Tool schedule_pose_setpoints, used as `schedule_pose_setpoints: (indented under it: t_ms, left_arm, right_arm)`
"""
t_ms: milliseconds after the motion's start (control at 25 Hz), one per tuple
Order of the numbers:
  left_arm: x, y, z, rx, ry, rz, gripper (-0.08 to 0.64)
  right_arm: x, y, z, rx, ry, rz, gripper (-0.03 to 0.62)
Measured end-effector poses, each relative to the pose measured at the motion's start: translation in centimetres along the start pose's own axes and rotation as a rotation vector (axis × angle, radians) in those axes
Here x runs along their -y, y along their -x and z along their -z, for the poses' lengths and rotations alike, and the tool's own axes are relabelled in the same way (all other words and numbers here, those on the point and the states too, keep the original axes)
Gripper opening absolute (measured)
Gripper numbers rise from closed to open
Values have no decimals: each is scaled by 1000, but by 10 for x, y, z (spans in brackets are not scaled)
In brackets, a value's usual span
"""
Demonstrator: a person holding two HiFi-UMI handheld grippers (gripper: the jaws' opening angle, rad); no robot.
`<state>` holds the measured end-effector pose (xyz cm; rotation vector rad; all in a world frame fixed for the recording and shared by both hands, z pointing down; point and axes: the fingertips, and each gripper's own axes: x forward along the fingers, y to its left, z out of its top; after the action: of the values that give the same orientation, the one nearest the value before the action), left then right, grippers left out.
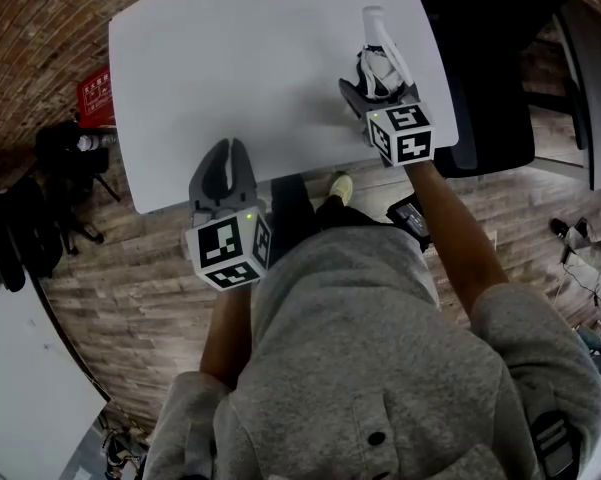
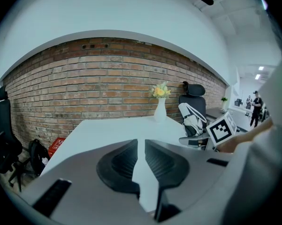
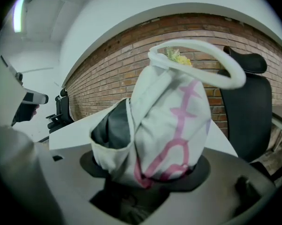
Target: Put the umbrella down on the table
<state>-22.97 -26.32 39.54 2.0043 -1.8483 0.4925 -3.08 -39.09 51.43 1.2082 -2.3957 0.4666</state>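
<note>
The right gripper [image 1: 377, 90] has its two jaws wide apart and pressed on the sides of the folded umbrella [image 1: 378, 60], so it is holding it. The umbrella is white with pink lines, and its white loop sticks out past the jaws. It is over the desk [image 1: 230, 58], close to the right edge and the near right corner. I cannot tell if it touches the desk. The left gripper [image 1: 227, 153] is at the near edge of the desk, with its jaws almost together and nothing in them. A white vase of flowers [image 2: 160, 108] stands at the far edge. Behind it is a brick wall [image 2: 84, 78]. A black chair [image 1: 490, 98] stands right beside the desk.
</note>
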Motion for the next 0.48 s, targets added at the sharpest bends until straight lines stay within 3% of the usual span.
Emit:
schedule_pose_setpoints:
  t_ms: [200, 480]
  left_arm:
    - [-2, -4, 1, -5, 3, 1, 54]
    - [-2, -5, 1, -4, 8, -3, 54]
  right_arm:
    - [9, -13, 9, -89, -66, 5, 304]
    - [9, -29, 24, -227, -70, -17, 304]
